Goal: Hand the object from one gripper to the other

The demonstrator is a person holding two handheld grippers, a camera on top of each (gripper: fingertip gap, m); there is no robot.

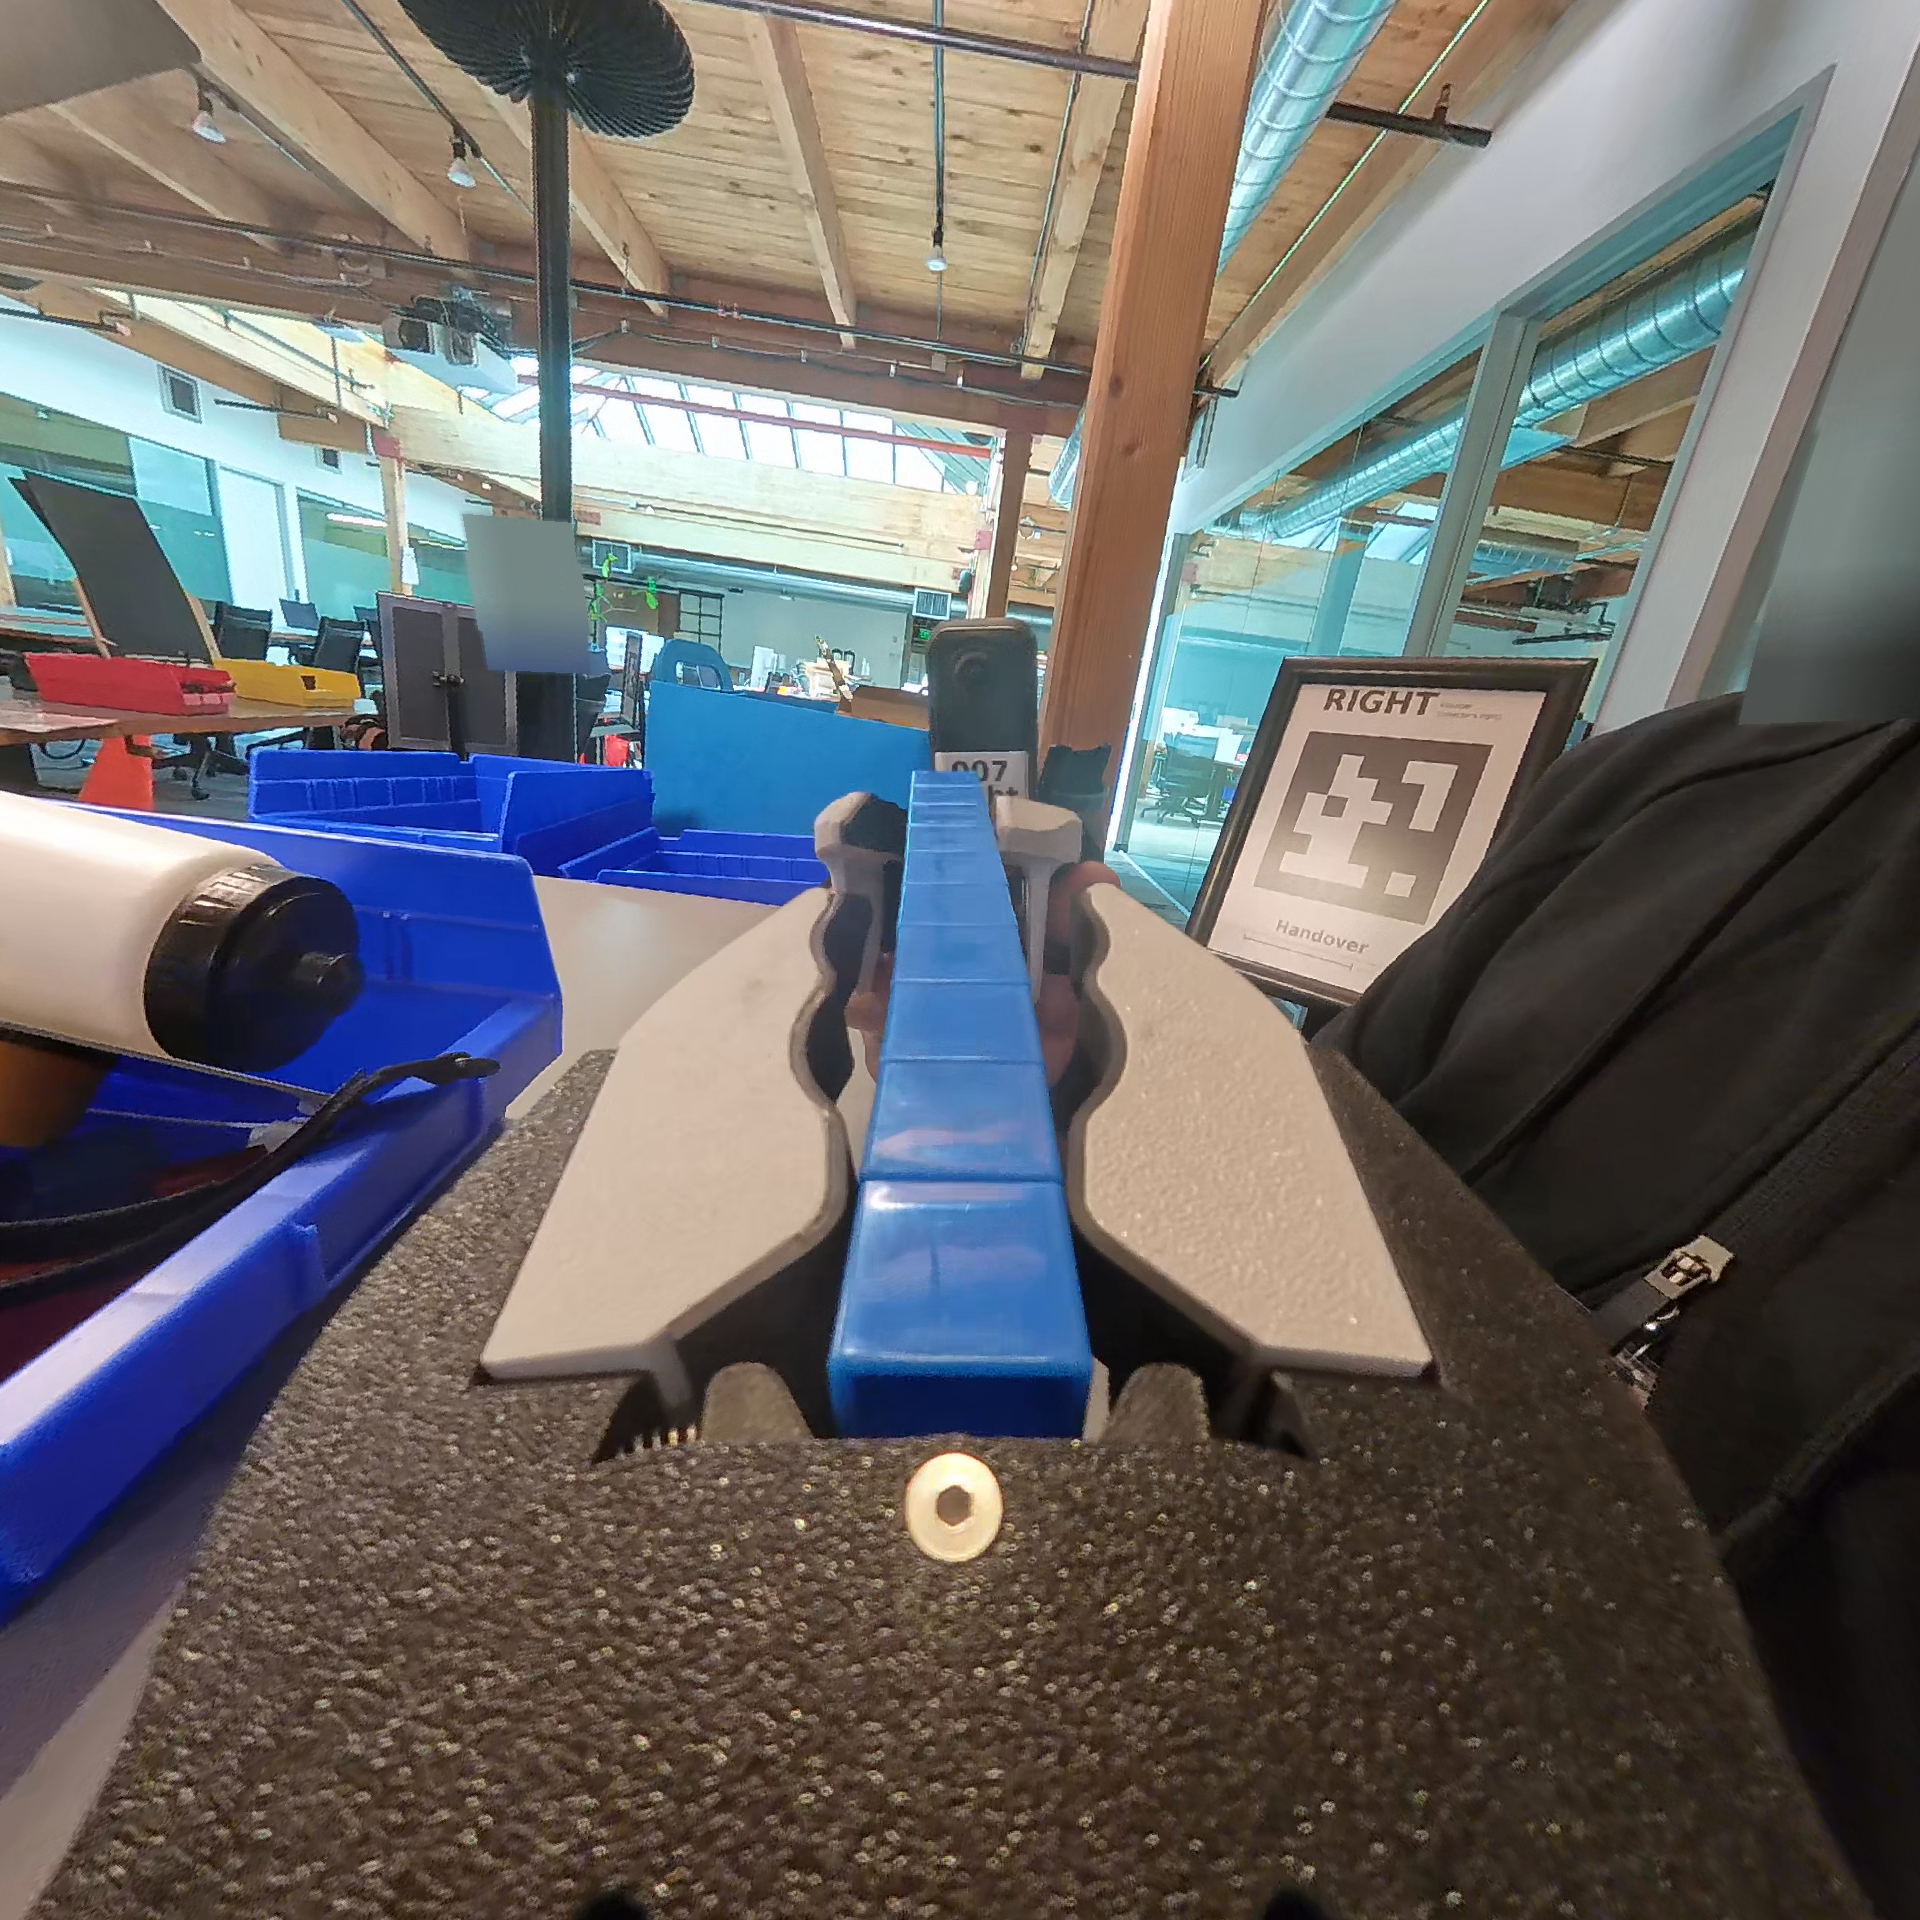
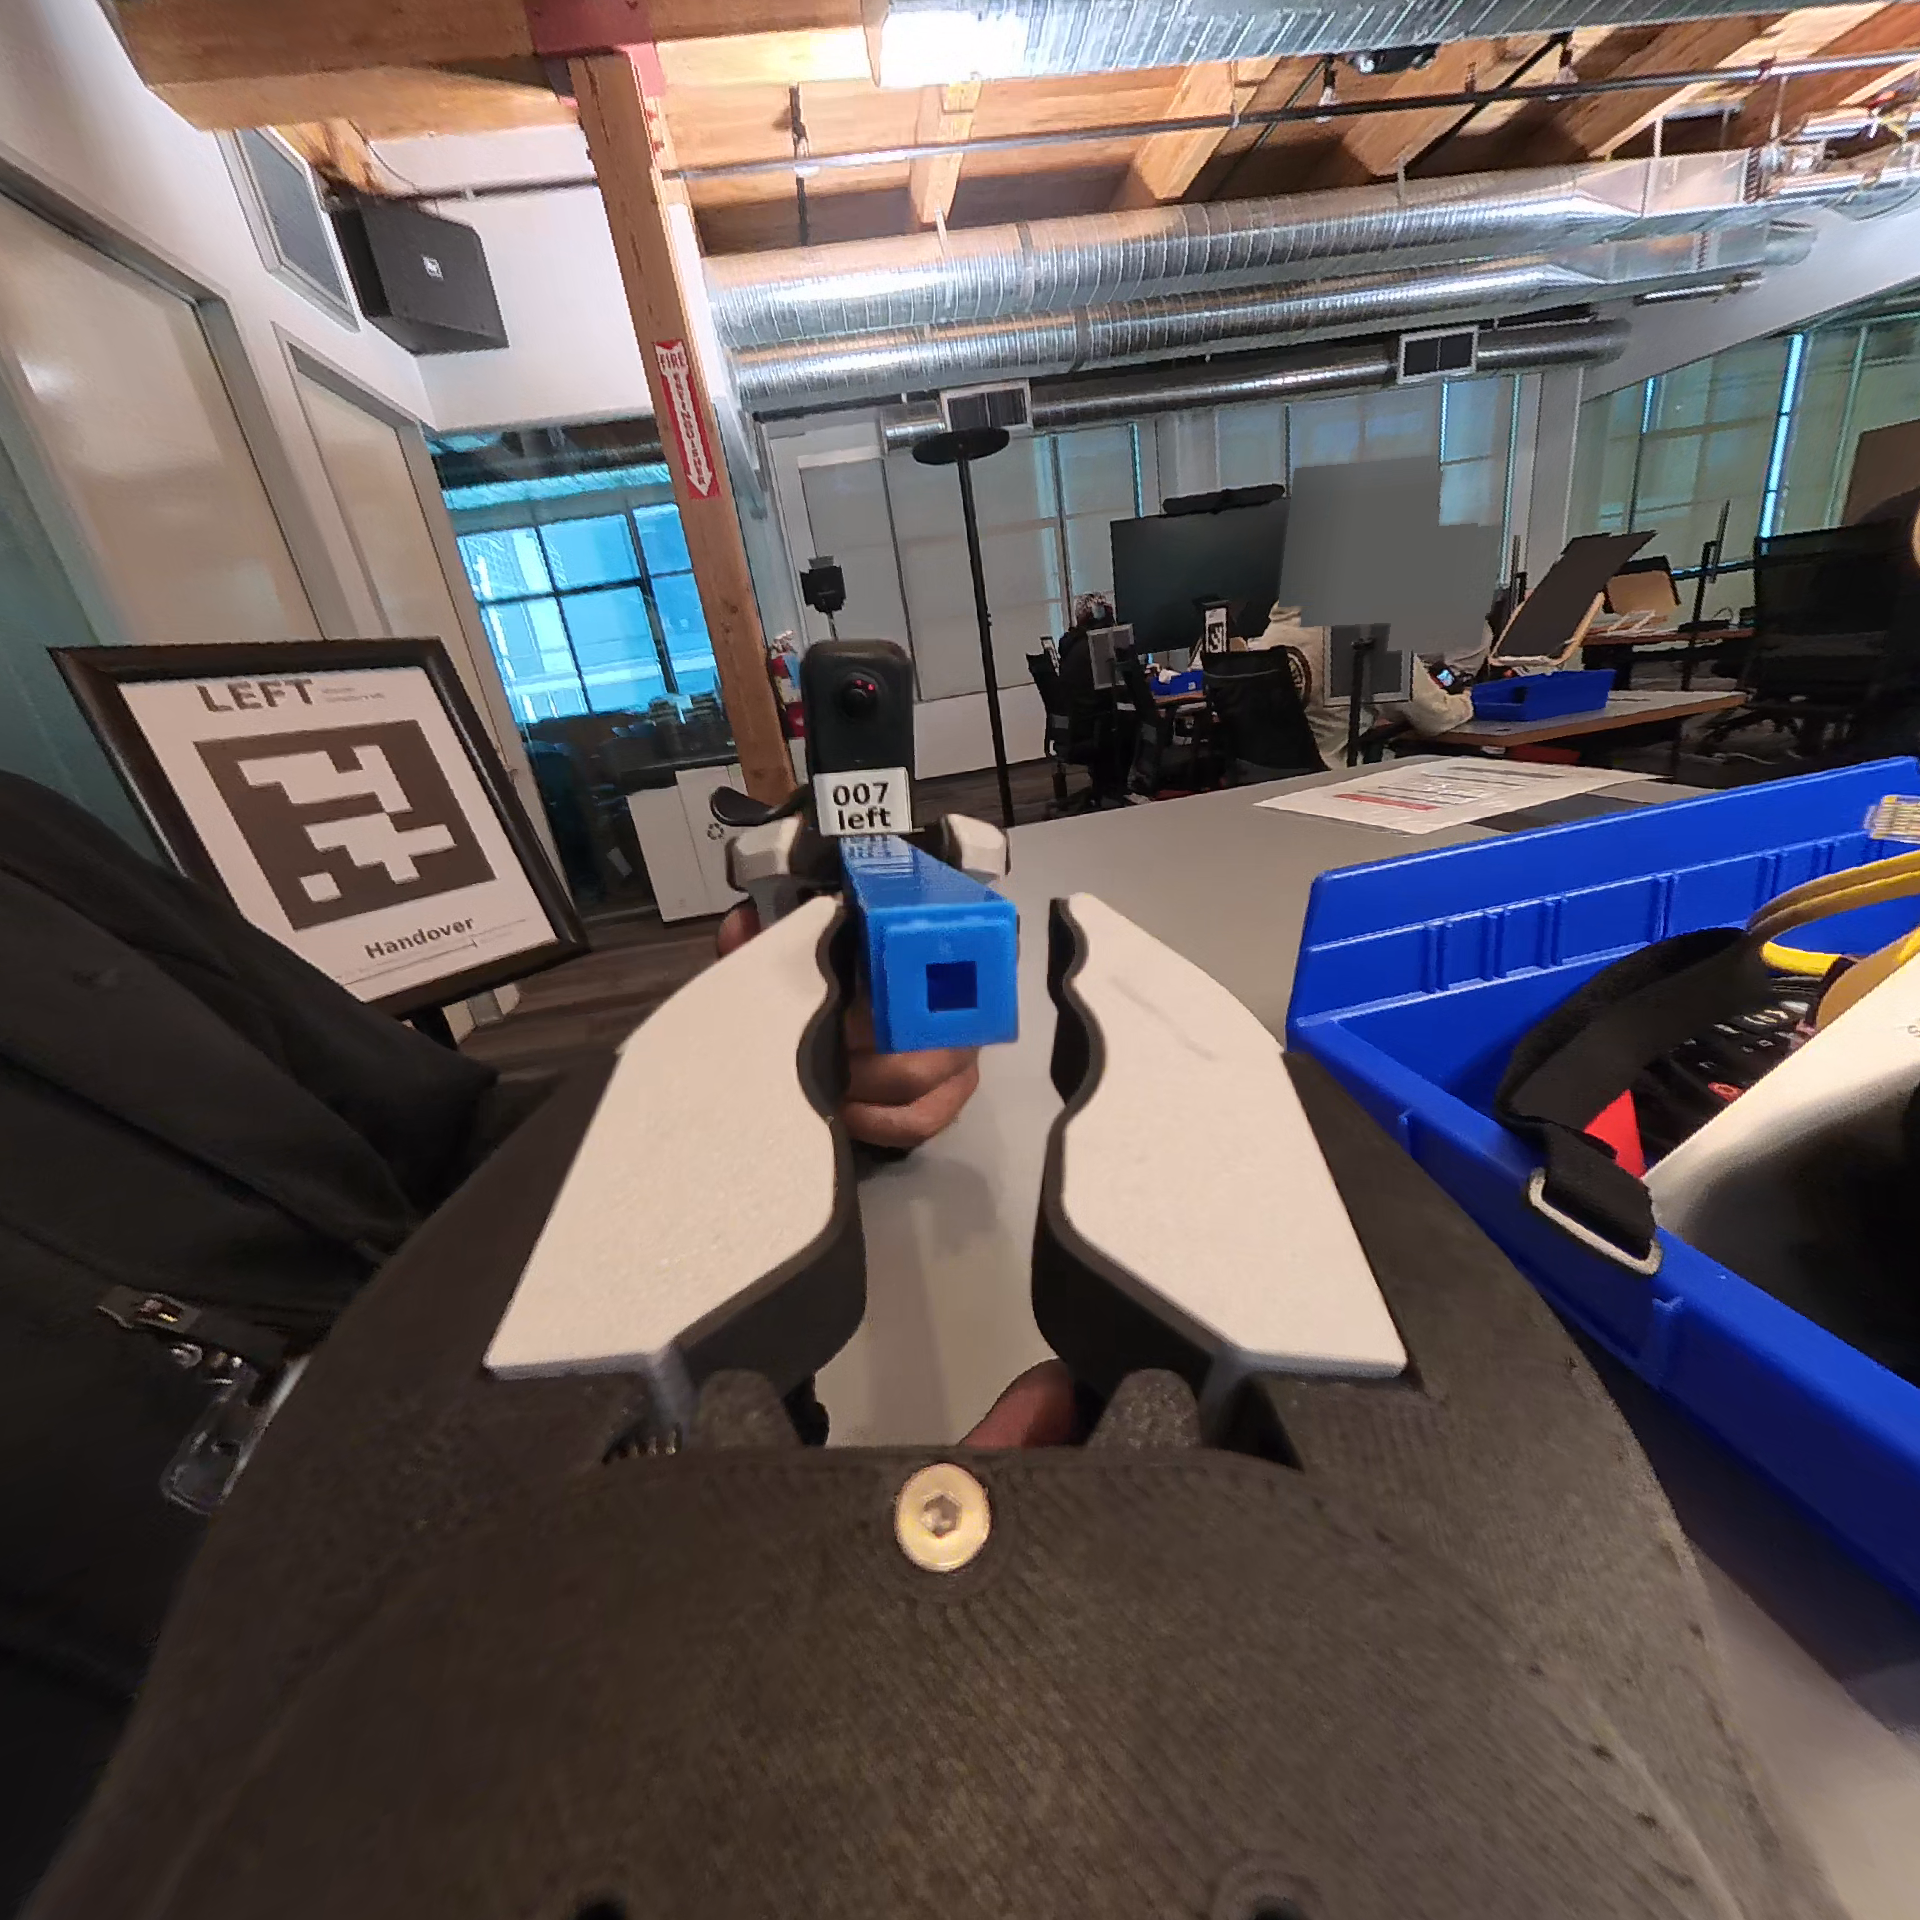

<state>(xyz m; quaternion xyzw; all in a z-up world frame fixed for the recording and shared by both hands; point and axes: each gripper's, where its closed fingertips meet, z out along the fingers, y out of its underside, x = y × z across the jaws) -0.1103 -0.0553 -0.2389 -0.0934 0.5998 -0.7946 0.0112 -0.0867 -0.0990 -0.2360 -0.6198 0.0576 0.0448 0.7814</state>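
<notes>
The grey table (image 2: 1164, 914) runs out beyond both sets of jaws, and a blue bin (image 1: 312, 1247) sits off to the outside of each. Only the left wrist view catches the white bottle (image 1: 156, 925) lying over that bin; only the right wrist view shows people seated at desks far beyond the jaws.

Now the left gripper (image 1: 961, 1039): its jaws are narrow, pressed on the long blue bar (image 1: 961, 1143), which runs straight out between them from the base past the tips.

Over to the right gripper (image 2: 940, 987): jaws parted, with grey table showing between them and a gap on either side of the bar's square, hollow end (image 2: 945, 982), which hangs right between the fingertips. The left view shows the bar's segmented top; the right view shows only its end face.
</notes>
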